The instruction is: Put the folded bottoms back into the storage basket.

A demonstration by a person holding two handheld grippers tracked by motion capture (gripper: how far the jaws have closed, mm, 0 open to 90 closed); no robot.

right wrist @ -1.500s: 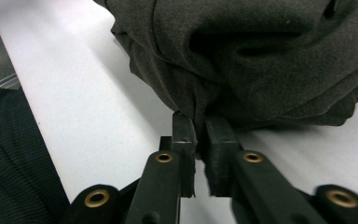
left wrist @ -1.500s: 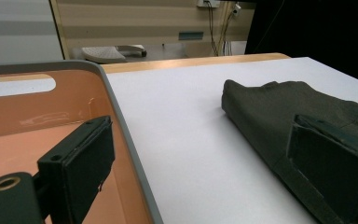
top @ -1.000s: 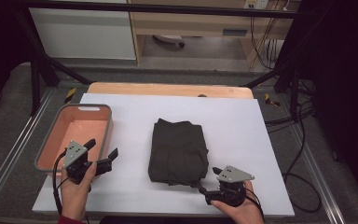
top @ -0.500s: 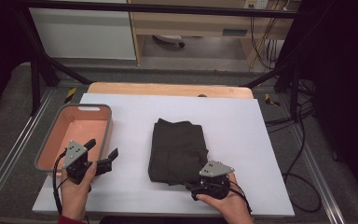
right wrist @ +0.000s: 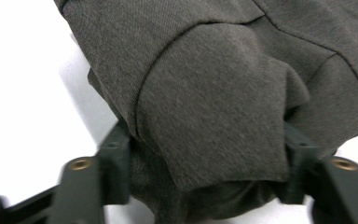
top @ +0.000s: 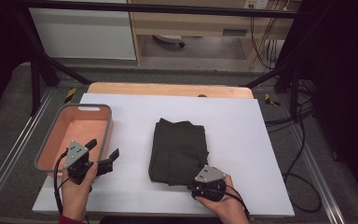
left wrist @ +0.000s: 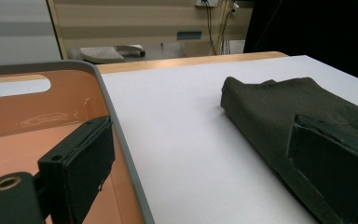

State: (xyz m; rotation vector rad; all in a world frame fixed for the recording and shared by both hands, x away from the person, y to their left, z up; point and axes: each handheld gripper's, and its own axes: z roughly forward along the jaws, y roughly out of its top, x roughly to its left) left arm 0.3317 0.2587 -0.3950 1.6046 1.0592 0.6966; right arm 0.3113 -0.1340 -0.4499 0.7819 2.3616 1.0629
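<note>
Lab or test room, not home. Work table (top: 242, 126) covered by white sheet, ringed by metal frame rails (top: 9, 154) and black curtains (top: 345, 70). Loose cables (top: 303, 140) trail over grey floor; wall sockets (top: 254, 4) above wooden bench (top: 191, 23).

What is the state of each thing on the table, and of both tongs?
Dark folded garment: lying flat, near corner bunched between right tongs.
Pink bin: upright, nothing inside.
Right tongs: jaws just closing, pressing the cloth.
Left tongs: open, holding nothing, beside the bin.
</note>
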